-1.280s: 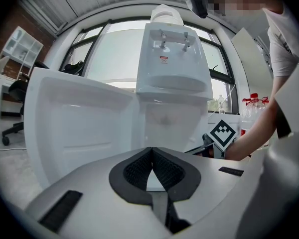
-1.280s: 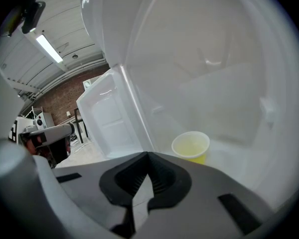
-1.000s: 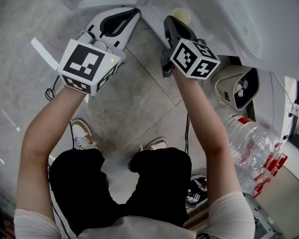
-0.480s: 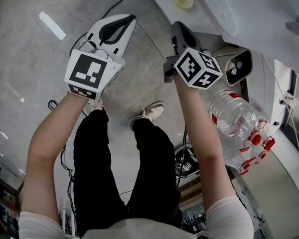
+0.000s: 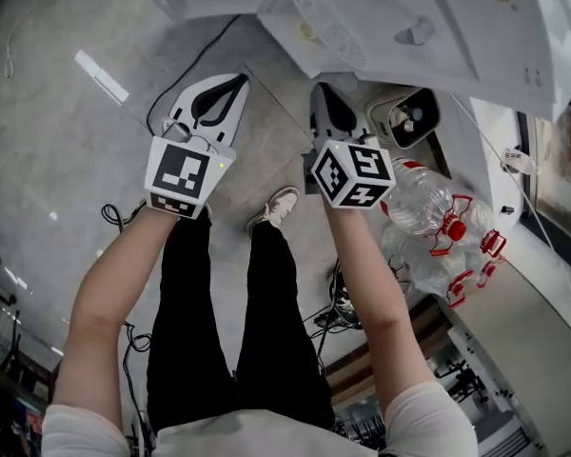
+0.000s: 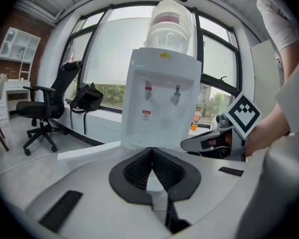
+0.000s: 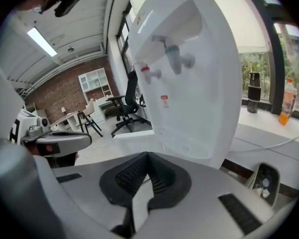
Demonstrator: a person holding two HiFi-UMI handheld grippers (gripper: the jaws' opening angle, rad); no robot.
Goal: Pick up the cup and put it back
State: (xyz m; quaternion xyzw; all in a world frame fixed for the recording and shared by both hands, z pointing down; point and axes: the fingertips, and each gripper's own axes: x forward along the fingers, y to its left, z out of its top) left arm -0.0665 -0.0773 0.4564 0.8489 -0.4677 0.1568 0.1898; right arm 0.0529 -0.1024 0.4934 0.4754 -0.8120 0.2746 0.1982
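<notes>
I make out no cup plainly in any view. A white water dispenser stands ahead, its red tap and blue tap facing me, with a jug on top. My left gripper is held in the air in front of it, a little short of its base, pads together on nothing. My right gripper hangs beside it, also shut and empty, below the dispenser's tray ledge. Each gripper shows at the edge of the other's view.
Large clear water bottles with red caps lie on the floor at my right, next to a small white camera-like device. An office chair stands at the left. An orange bottle sits on the sill. Cables and my shoes are below.
Both grippers have risen together with the person, whose legs have straightened. The dispenser's front with its taps has come into view; the yellowish cup seen earlier on its ledge no longer shows plainly.
</notes>
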